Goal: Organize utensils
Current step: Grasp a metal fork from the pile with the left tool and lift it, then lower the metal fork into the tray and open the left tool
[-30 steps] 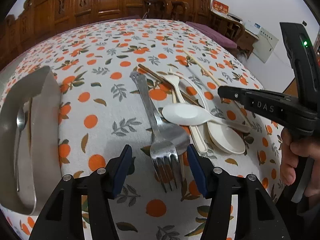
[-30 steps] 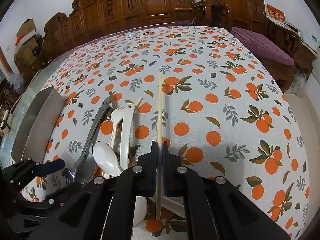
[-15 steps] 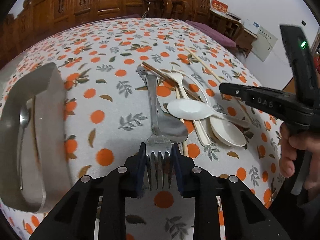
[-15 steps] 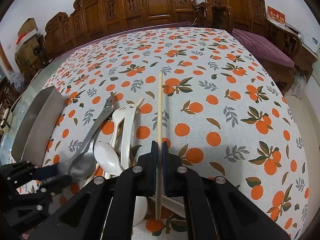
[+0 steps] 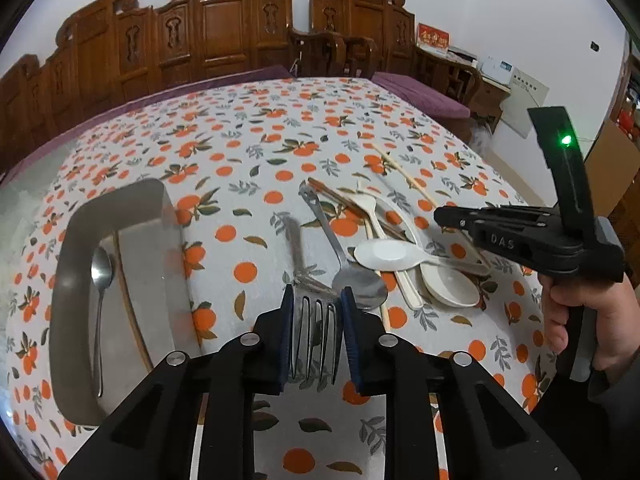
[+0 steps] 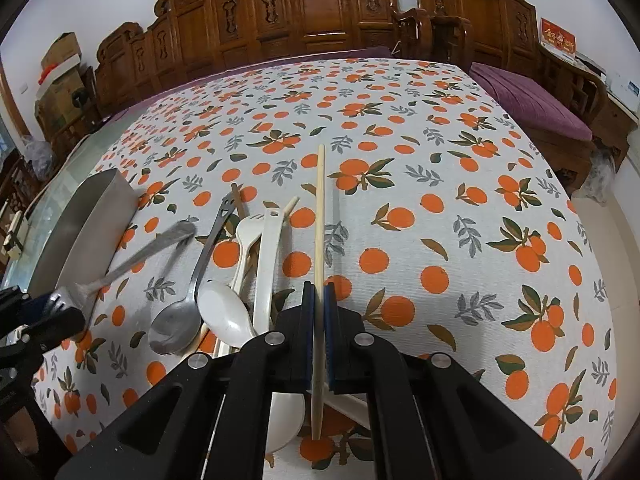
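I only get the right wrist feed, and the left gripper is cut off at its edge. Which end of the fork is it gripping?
Observer: The tines. The left gripper has just been closing, and its pads now pinch the fork there.
Operator: Is anything in the tray? I see only its outer wall.
Observer: Yes, a metal spoon lies inside the tray.
Operator: How does my gripper look from outside?
Observer: A green light glows on the right gripper, which holds the chopstick.

Carved wooden chairs (image 6: 320, 20) line the counter's far edge; a purple cushion (image 6: 532, 104) lies by its right edge; cardboard boxes (image 6: 60, 76) stand far left.
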The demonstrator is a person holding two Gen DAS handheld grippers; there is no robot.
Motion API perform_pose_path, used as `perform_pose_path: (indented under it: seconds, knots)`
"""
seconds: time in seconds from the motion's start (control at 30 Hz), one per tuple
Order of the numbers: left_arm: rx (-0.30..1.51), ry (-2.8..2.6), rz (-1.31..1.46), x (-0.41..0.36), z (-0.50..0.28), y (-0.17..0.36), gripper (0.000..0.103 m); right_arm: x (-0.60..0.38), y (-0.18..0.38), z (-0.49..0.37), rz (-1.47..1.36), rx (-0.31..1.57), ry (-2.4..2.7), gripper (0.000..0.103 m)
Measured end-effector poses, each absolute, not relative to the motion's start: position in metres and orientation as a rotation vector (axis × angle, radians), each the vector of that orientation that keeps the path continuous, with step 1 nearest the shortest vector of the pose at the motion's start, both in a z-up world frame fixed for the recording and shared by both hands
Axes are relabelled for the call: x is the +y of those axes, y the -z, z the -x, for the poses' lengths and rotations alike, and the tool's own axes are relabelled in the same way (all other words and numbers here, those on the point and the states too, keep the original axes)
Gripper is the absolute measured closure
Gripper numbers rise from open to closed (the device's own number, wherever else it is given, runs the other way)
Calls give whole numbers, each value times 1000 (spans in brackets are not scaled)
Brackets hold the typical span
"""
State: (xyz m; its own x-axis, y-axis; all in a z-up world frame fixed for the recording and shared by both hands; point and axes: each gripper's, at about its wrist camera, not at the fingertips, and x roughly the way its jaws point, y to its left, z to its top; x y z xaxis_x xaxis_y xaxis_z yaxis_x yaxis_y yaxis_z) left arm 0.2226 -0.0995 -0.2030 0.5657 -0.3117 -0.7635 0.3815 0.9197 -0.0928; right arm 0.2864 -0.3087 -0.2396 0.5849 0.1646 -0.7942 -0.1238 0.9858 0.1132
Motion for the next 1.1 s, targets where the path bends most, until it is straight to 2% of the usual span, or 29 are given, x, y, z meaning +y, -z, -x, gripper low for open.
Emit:
perform_pose_path:
  seconds: [0.03, 0.07, 0.47, 0.77, 1.1]
  knots:
    - [881, 418, -83, -100, -222, 201, 98, -309, 240, -286, -48, 931, -168, 97]
    - [877, 401, -95, -100, -222, 201, 100, -309, 240, -286, -49, 932, -169, 97]
    - [857, 413, -102, -98, -223, 197, 100, -304, 238, -285, -41, 924, -181, 97]
    - [787, 401, -132, -88, -211, 165, 99, -285, 219, -270, -21, 869, -247, 97]
    - [764, 315, -114, -42, -213, 138, 99, -241, 195, -248, 1, 812, -363, 97]
